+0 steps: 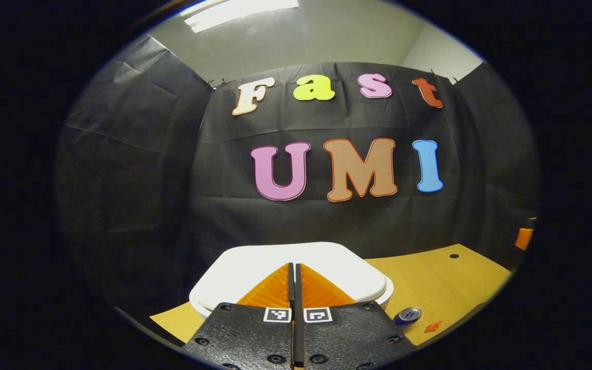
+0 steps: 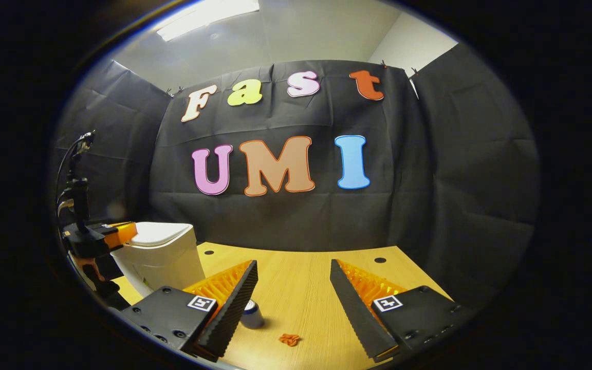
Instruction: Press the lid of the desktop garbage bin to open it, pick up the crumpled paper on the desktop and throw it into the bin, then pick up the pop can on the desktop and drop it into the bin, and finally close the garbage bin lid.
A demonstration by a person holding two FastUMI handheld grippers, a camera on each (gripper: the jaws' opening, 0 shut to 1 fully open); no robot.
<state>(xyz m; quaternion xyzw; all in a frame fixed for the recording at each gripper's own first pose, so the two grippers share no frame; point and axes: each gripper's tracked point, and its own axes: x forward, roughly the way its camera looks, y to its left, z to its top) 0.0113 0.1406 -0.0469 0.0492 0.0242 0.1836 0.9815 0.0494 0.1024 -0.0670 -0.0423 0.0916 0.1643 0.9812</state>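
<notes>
Nearest to the lens in the left gripper view, my left gripper (image 1: 294, 275) has its two fingers pressed together with nothing between them, and the tips sit over the closed white lid (image 1: 255, 262) of the garbage bin (image 1: 386, 294). I cannot tell whether the tips touch the lid or hover just above it. I judge that step one, pressing the lid to open it, is in hand and not yet complete, since the lid lies flat.

In the right gripper view, my right gripper (image 2: 293, 303) is spread wide and empty, held above the desktop (image 2: 296, 288). The pop can (image 2: 251, 314) stands just beside its left finger, partly hidden by it. The crumpled paper (image 2: 290, 338), a small orange scrap, lies near the can on bare wood between the fingers. The bin (image 2: 162, 257) stands at the left with the left gripper (image 2: 118, 232) over its top.

Next move, as I judge it: a firm downward push on the lid, then release so it can spring up. After that, lower the right gripper onto the paper first.

Surface: light wooden desktop with small dark holes. Room: black cloth booth walls, pale ceiling, one strip light overhead.
</notes>
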